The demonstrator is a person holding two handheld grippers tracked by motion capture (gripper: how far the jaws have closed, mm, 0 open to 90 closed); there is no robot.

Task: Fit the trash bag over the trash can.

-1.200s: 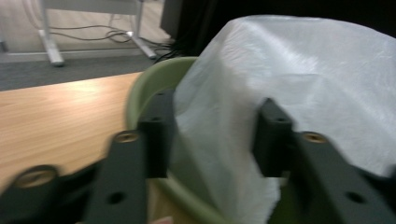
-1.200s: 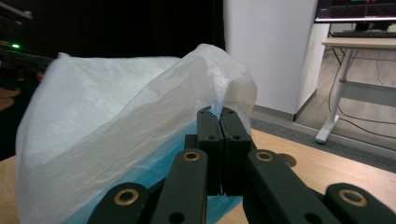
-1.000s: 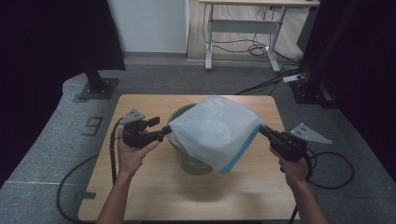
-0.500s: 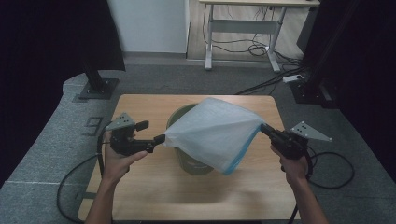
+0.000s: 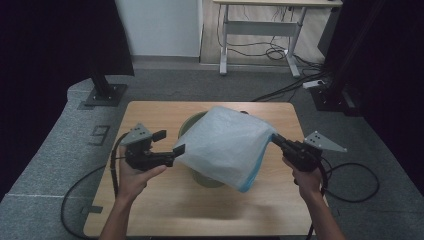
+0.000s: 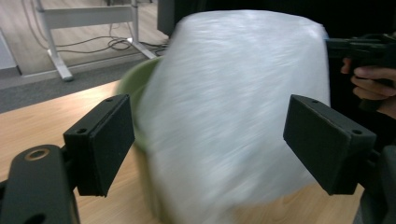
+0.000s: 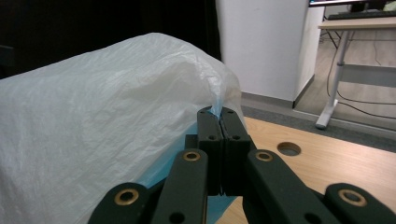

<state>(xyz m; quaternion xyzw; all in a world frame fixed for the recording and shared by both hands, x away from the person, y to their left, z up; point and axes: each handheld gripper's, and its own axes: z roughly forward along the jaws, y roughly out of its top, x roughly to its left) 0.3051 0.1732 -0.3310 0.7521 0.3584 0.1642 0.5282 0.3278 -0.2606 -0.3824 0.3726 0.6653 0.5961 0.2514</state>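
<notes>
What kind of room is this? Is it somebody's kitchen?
Probably not a kitchen; it looks like a lab or office workroom. A wooden table stands on grey carpet, a desk frame has cables trailing beneath it, and black stands flank the table.

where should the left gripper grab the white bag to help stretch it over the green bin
Take the white bag at its loose left edge, coming level from the left. The right gripper already pinches the opposite edge, and the left gripper is open beside that edge by the green bin.
</notes>
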